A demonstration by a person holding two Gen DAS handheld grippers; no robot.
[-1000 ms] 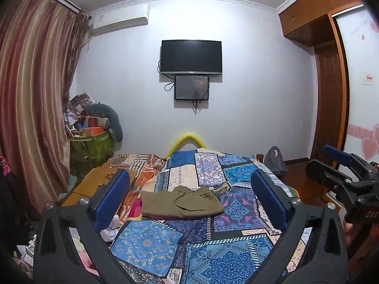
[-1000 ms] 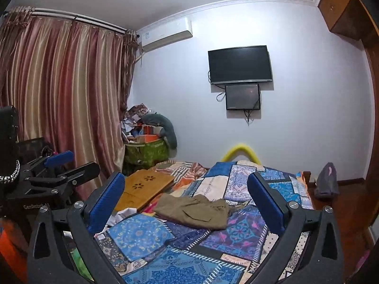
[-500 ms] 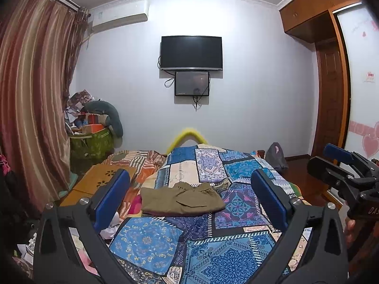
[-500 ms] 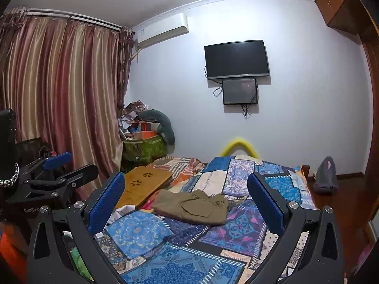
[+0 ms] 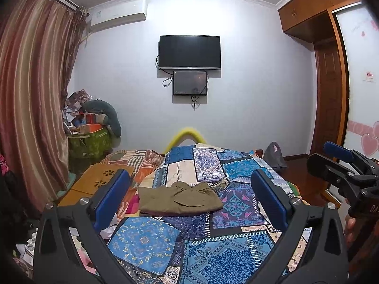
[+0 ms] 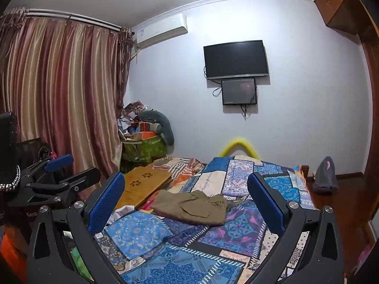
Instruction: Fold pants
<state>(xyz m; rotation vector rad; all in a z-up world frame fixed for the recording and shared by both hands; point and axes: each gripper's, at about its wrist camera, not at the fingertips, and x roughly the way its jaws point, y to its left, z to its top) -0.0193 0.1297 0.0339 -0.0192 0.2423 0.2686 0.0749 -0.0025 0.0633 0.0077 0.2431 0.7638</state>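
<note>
One olive-brown pants (image 5: 178, 198) bundle, folded compact, on patchwork bedspread (image 5: 208, 258).

Home bedroom, quilted bed (image 5: 213, 255), curtains (image 6: 71, 94), wall TV (image 5: 189, 52)

Room's pretty busy. The bed is covered by a blue patchwork quilt (image 5: 213, 248) with paisley and medallion squares, and a striped orange blanket (image 5: 139, 158) is bunched along its far left side next to a flat wooden board with flower cutouts (image 6: 144, 184). A yellow foam arch (image 5: 186, 135) pokes up behind the bed's far end. On the pale wall there's a black flat-screen TV (image 5: 189, 52) with a smaller dark monitor (image 5: 190, 82) right under it, cables dangling. White air conditioner (image 6: 161, 32) up near the ceiling, striped reddish-gold curtains (image 6: 64, 99) on the left, and a green box overflowing with clutter (image 6: 144, 146) in the corner.
</note>
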